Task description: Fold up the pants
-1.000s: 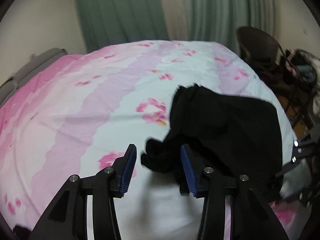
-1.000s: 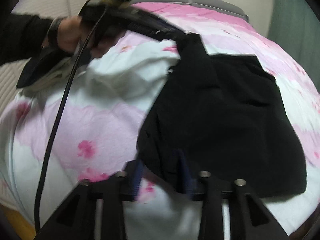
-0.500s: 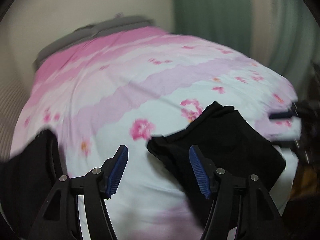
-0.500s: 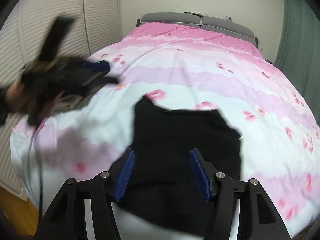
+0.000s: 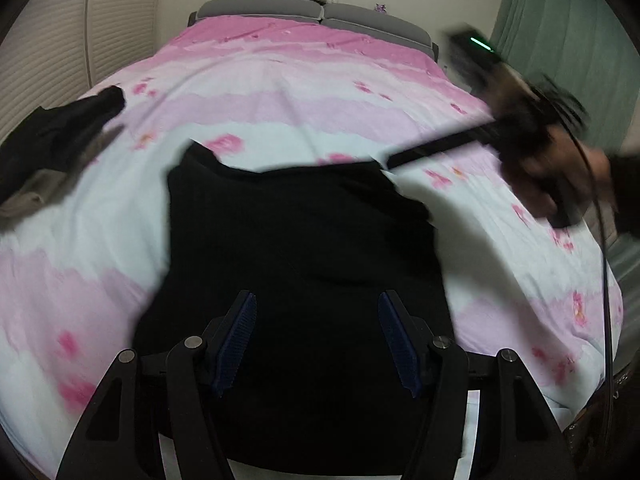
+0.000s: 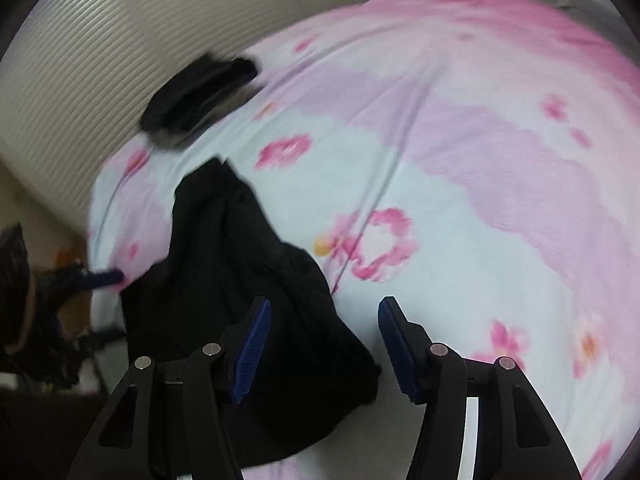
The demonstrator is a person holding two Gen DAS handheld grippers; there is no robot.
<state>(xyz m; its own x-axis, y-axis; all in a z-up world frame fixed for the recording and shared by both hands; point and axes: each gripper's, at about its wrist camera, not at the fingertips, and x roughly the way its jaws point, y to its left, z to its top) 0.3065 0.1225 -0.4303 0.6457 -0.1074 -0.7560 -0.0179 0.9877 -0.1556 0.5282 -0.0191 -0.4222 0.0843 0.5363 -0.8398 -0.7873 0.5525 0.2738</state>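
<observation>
1. We see black pants [image 5: 304, 264] lying on a bed [image 5: 280, 92] with a pink and white flower cover.
2. The pants are folded into a thick, almost square pile near the foot of the bed.
3. Our left gripper [image 5: 316, 340] hangs over the near part of the pants. Its jaws stand apart and nothing is pinched between the blue pads [image 5: 240, 340].
4. Our right gripper [image 6: 324, 348] points down at the right edge of the pants pile. Its jaws stand apart too, and they hold nothing. Between its pads we see a bit of black cloth and some bare bed cover.
5. In the left camera the right gripper shows up as a blur over the right side of the bed, with a hand [image 5: 568, 172] around it and a dark sleeve [image 5: 628, 196] behind.
6. A black cable [image 5: 606, 280] hangs down from that hand.
7. More dark clothes [image 5: 56, 136] lie in a heap on the left side of the bed, well apart from the pants.
8. Grey pillows [image 5: 320, 12] sit at the head of the bed.
9. A green curtain [image 5: 560, 12] hangs on the right, and a white ribbed wall [image 5: 44, 48] is on the left.
</observation>
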